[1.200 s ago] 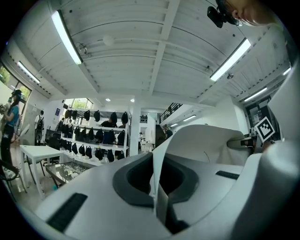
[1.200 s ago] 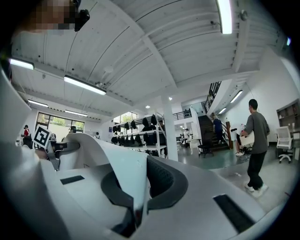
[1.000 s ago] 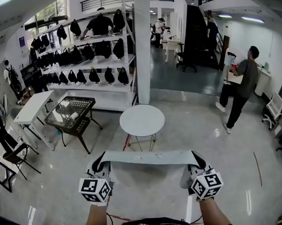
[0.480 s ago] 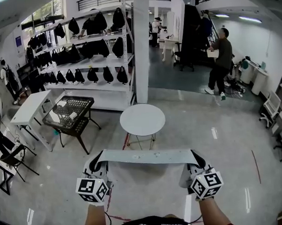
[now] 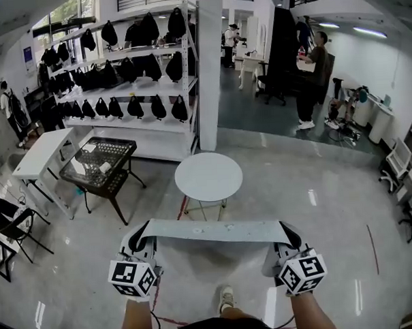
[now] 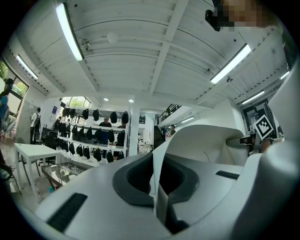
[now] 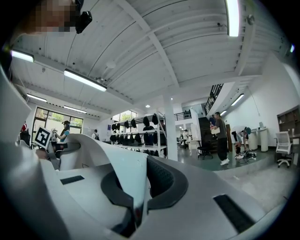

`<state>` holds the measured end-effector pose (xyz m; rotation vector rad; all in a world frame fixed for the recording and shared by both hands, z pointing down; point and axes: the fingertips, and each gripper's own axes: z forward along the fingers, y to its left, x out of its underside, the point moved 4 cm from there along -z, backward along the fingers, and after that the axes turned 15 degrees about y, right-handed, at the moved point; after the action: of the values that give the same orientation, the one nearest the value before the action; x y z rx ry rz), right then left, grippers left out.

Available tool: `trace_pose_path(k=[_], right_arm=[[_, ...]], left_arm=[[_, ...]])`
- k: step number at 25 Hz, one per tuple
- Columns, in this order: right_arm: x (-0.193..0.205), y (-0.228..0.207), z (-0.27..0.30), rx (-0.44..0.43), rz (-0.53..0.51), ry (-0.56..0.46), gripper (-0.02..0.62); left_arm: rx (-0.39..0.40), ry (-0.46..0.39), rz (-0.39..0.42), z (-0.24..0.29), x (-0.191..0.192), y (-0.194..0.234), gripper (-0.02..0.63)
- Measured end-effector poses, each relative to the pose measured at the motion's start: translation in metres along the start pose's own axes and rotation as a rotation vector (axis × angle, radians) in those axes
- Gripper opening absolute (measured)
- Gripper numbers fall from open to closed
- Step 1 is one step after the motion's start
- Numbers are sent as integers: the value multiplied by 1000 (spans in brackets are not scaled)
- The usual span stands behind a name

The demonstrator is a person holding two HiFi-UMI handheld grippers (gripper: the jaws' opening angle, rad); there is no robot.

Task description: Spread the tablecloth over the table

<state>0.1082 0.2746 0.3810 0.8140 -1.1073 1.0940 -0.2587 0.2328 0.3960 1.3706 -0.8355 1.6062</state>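
A pale grey-green tablecloth hangs stretched as a flat band between my two grippers, at chest height. My left gripper is shut on its left end and my right gripper is shut on its right end. A little way beyond the cloth stands the round white table on thin legs, its top bare. In the left gripper view the tablecloth runs as a thin edge between the closed jaws. The right gripper view shows the tablecloth pinched the same way.
A black wire-mesh table and a white rectangular table stand to the left, with a black chair nearer. Behind are shelves of black bags and a white column. A person stands far back right. My shoe shows below.
The whole view has moved forward toward the round table, with both grippers still holding the cloth taut. The person at the right has walked farther back. A shoe has come into view.
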Motion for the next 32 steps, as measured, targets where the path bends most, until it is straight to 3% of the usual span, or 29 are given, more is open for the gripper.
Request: trace_pose_path(k=[8,20,32], right_arm=[[-19,-36,80,-37,5,-12,26],[-67,-133,215,-77,-7,-24,26],[-88,-192,261,-105,29,-64,26]], left_arm=[[-26,13,-19,76,-8,25,17],[-81,20,13,234,-53,44,17],[-108,21,47,301,-83,30,17]])
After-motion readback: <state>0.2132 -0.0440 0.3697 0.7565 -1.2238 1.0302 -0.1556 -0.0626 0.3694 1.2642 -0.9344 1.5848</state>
